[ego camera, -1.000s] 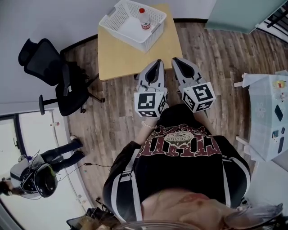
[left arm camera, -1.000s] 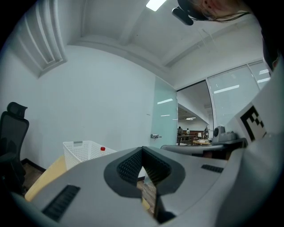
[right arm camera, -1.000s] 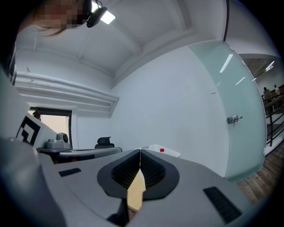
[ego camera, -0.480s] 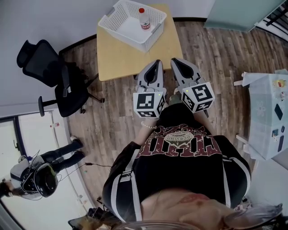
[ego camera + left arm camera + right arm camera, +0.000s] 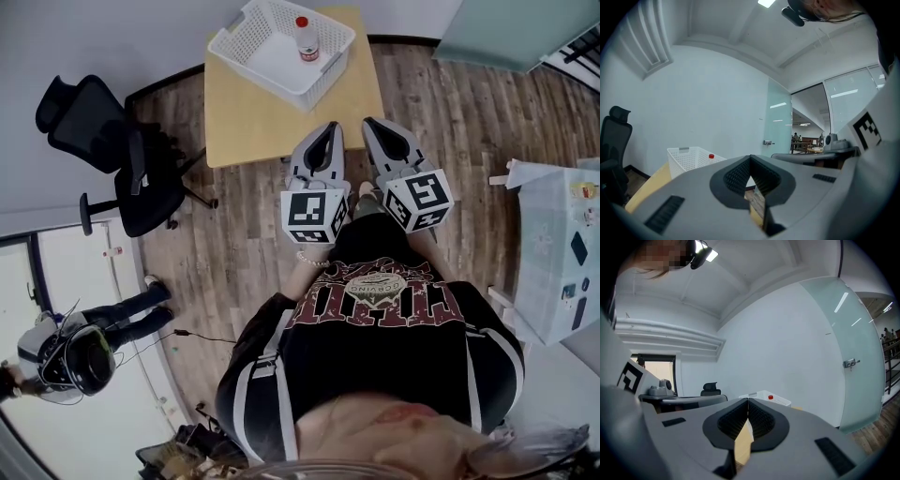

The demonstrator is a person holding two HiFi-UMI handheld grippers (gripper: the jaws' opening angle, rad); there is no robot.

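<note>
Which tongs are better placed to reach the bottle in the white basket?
Left, probably. The left tongs point almost straight at the bottle in the basket; the right tongs sit farther to the side. Both are shut and empty.

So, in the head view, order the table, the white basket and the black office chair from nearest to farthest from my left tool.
1. Table, just ahead of the left tool.
2. Basket, at the table's far end.
3. Office chair, off to the left.
</note>
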